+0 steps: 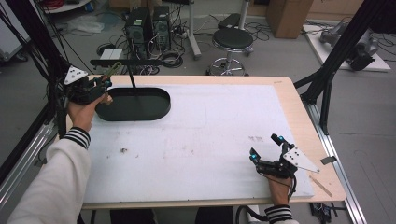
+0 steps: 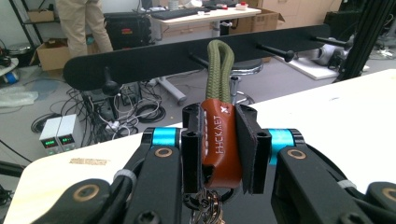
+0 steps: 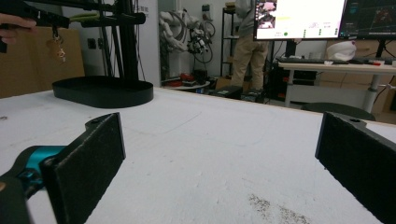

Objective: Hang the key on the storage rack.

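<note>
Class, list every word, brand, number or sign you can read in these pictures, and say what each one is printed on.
"HICKAET", stamped lengthwise on the brown leather tab of the keychain.
A small white cross mark near the top of that tab.
Green digits on the two white boxes on the floor: too small to read.
Text on the monitor: blurred, unreadable.

Oval tray sits upper left on the table, rack bar on a post above it. Left gripper with keychain strap just left of tray. Right gripper lower right, well apart.
</note>
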`<action>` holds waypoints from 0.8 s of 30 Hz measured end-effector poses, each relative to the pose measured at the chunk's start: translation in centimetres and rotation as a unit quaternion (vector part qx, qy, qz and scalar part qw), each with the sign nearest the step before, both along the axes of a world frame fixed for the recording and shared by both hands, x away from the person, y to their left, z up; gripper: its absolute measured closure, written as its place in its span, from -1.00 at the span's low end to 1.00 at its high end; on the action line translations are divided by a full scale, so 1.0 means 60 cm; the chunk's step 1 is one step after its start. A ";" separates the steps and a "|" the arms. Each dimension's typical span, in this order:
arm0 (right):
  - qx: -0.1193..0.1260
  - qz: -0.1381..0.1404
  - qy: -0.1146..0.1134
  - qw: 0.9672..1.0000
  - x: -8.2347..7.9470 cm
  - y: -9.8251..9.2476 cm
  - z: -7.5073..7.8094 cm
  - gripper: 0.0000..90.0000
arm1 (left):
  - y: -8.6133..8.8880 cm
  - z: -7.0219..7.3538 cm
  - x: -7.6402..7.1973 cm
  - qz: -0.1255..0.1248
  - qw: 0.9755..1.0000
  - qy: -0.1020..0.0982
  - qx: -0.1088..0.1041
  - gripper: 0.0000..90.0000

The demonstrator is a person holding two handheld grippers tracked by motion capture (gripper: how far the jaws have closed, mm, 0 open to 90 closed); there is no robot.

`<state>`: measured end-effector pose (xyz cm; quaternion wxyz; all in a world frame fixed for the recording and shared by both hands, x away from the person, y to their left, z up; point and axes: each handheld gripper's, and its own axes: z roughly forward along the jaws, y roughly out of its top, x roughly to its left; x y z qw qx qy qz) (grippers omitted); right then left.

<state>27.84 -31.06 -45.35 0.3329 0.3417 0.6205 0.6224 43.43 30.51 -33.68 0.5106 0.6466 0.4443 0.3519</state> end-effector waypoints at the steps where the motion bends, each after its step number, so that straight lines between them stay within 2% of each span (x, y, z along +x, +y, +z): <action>1: 0.000 0.001 0.000 1.000 0.000 0.000 0.000 -0.99 | 0.000 0.000 0.001 0.002 1.000 -0.001 0.000 0.63; 10: 0.001 0.001 -0.001 1.000 0.000 0.000 0.000 -0.99 | 0.002 -0.006 0.007 0.013 1.000 0.002 -0.003 0.63; 24: 0.000 -0.001 0.000 1.000 -0.001 0.000 0.000 -0.99 | -0.006 -0.014 0.015 0.034 0.999 0.009 0.005 0.63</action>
